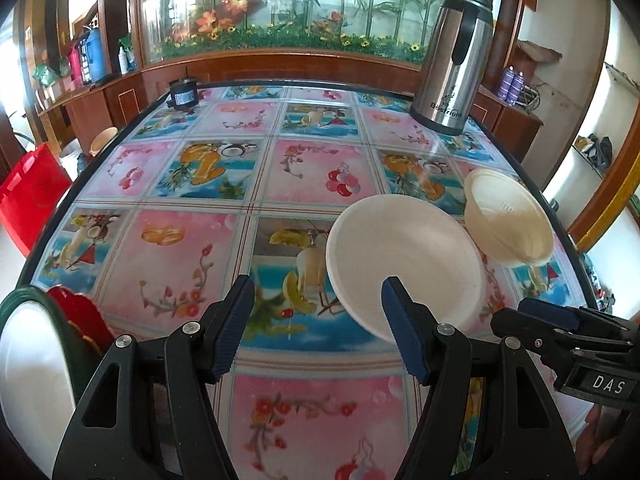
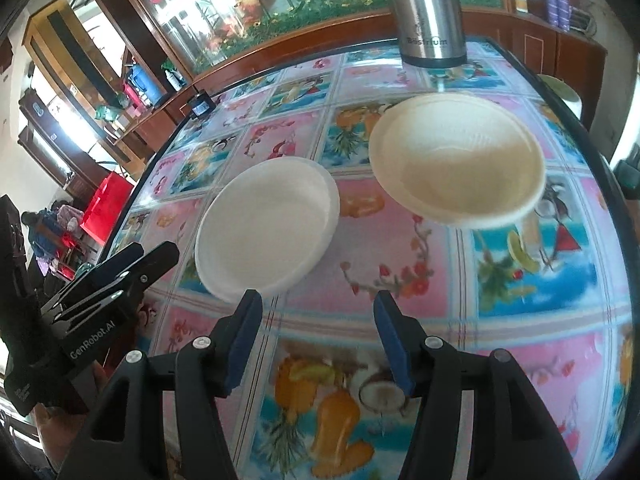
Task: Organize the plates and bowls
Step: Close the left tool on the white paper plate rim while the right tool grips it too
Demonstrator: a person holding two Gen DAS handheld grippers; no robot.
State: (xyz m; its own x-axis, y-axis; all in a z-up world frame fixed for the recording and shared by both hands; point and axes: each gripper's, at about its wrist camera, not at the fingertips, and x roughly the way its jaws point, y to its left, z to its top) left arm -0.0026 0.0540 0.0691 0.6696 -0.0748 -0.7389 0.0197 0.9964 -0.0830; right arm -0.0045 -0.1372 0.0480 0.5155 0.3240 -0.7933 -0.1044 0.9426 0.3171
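1. The left gripper (image 1: pixel 318 312) has its jaws spread wide and holds nothing; its right blue pad overlaps the near rim of the shallow white foam plate (image 1: pixel 404 268).
2. The right gripper (image 2: pixel 318 320) is spread and empty too, just short of that plate (image 2: pixel 266 226).
3. The cream plastic bowls (image 2: pixel 456 160), seemingly nested, sit just beside the plate, towards the far right of the fruit-patterned glass table (image 2: pixel 400 288).
4. Judgement: approach low, straddle one rim, and pinch gently, since foam dents.
5. Steer clear of the steel flask (image 1: pixel 454 64).
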